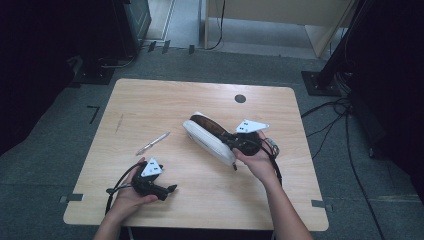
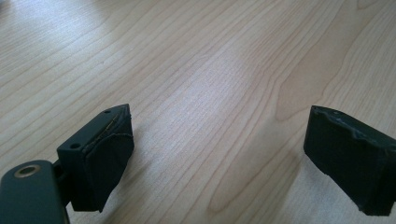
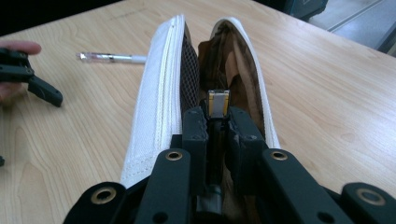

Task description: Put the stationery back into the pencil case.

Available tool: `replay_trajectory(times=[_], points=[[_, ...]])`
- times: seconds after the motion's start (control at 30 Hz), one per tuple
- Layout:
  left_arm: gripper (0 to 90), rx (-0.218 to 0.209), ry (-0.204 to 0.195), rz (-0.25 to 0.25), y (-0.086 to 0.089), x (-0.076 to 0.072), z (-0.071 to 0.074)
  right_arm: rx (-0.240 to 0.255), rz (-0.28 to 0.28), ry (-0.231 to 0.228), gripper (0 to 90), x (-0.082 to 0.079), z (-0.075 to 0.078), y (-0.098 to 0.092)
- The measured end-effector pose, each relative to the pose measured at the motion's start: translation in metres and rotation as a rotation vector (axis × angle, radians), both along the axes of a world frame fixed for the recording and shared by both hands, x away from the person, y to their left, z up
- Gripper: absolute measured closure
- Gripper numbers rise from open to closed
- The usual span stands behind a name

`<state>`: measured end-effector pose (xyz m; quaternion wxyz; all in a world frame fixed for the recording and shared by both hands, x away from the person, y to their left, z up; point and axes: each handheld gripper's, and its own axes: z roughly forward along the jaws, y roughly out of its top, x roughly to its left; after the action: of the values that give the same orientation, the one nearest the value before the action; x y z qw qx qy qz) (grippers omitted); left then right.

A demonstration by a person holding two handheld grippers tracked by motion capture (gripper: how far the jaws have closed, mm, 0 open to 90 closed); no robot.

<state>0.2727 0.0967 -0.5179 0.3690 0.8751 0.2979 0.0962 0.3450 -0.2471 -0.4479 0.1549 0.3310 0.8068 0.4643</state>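
Note:
A white pencil case (image 1: 207, 137) with a brown lining lies unzipped in the middle of the wooden table (image 1: 150, 100). In the right gripper view the case (image 3: 159, 107) gapes open along its length. My right gripper (image 3: 218, 122) is shut on the small metal zipper pull (image 3: 218, 102) at the case's near end. From above, that gripper (image 1: 231, 141) sits at the case's right end. My left gripper (image 1: 170, 190) rests near the table's front left, apart from the case. Its jaws stand wide open over bare wood (image 2: 224, 149), holding nothing.
A clear pen (image 1: 152, 144) lies on the table left of the case, between it and the left hand. A round dark cable hole (image 1: 240, 98) sits near the table's far edge. Dark equipment stands and cables surround the table on the floor.

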Motion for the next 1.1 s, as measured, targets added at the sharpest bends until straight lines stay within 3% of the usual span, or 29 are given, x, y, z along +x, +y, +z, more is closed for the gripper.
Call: replay_trajectory(times=[0.23,0.3,0.6,0.83,1.1], points=[[8.8,0.001,-0.002,0.0,0.0,0.0,0.0,-0.024,0.001,0.002,79.0,0.001,0.002,0.001],[8.8,0.003,-0.004,-0.001,0.0,0.0,0.0,0.006,0.001,-0.004,79.0,0.0,0.004,0.0],[8.8,0.003,-0.006,0.0,-0.001,0.0,0.0,-0.011,-0.012,-0.078,79.0,0.008,0.003,0.013],[8.8,0.003,-0.007,-0.001,-0.001,0.0,0.0,-0.002,-0.002,-0.051,78.9,0.016,-0.005,0.024],[8.8,0.003,-0.009,0.0,-0.001,0.0,-0.001,-0.042,0.0,-0.033,78.7,0.013,-0.003,0.019]])
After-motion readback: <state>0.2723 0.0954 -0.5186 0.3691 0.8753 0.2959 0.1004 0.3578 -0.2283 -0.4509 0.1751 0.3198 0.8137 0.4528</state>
